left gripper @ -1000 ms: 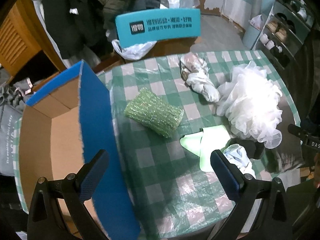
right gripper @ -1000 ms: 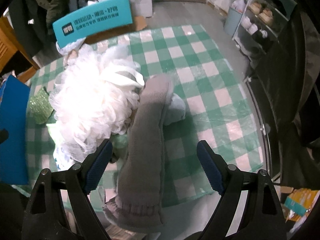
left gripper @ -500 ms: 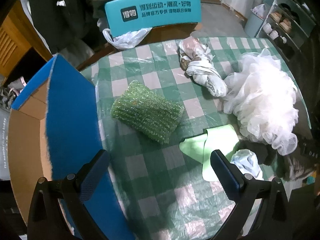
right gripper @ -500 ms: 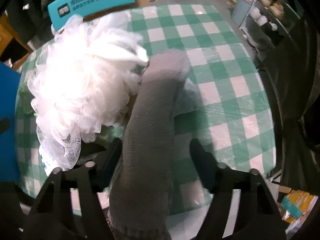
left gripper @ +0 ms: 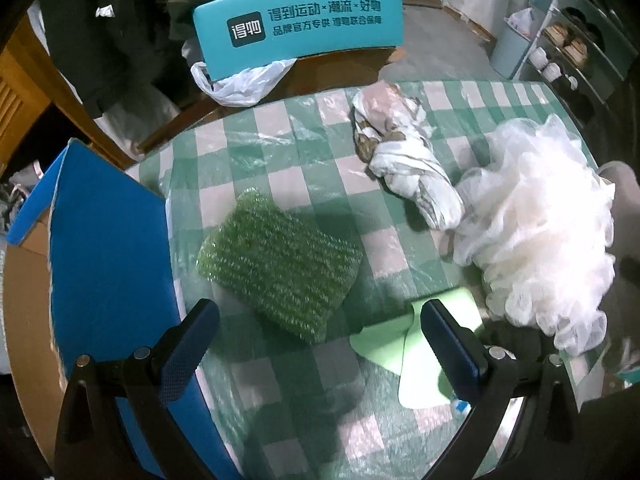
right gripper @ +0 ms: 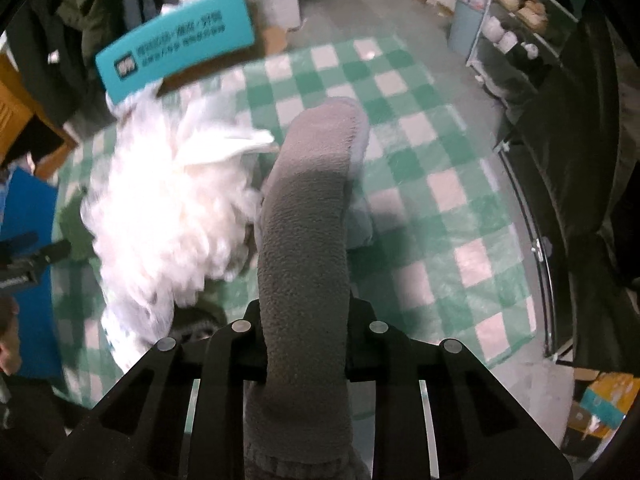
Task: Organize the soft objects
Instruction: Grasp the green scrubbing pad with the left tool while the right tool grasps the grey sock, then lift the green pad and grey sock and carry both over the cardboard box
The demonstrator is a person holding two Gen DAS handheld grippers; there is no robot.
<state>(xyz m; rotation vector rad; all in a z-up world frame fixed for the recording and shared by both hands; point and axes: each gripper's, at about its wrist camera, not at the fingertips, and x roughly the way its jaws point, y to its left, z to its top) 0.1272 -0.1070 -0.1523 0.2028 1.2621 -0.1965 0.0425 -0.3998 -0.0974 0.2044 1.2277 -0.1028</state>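
In the left wrist view a green scrubbing sponge (left gripper: 280,268) lies on the checked tablecloth, just ahead of my open left gripper (left gripper: 320,344), whose blue pads stand wide apart above the cloth. A white mesh bath puff (left gripper: 540,232) and a knotted white cloth bundle (left gripper: 404,160) lie to the right, and a pale green cloth (left gripper: 416,356) sits under the right finger. In the right wrist view my right gripper (right gripper: 306,344) is shut on a long grey fleece sock (right gripper: 308,220), which arches up over the table beside the mesh puff (right gripper: 168,208).
An open cardboard box with blue flaps (left gripper: 104,248) stands at the table's left edge. A teal chair back (left gripper: 296,28) with a plastic bag (left gripper: 240,80) is behind the table. Shelves (right gripper: 516,32) stand at the far right. The checked tablecloth (right gripper: 432,168) runs right of the sock.
My right gripper's jaws have closed onto the grey sock. My left gripper has moved forward and lower, so the green sponge now sits closer to its fingers.
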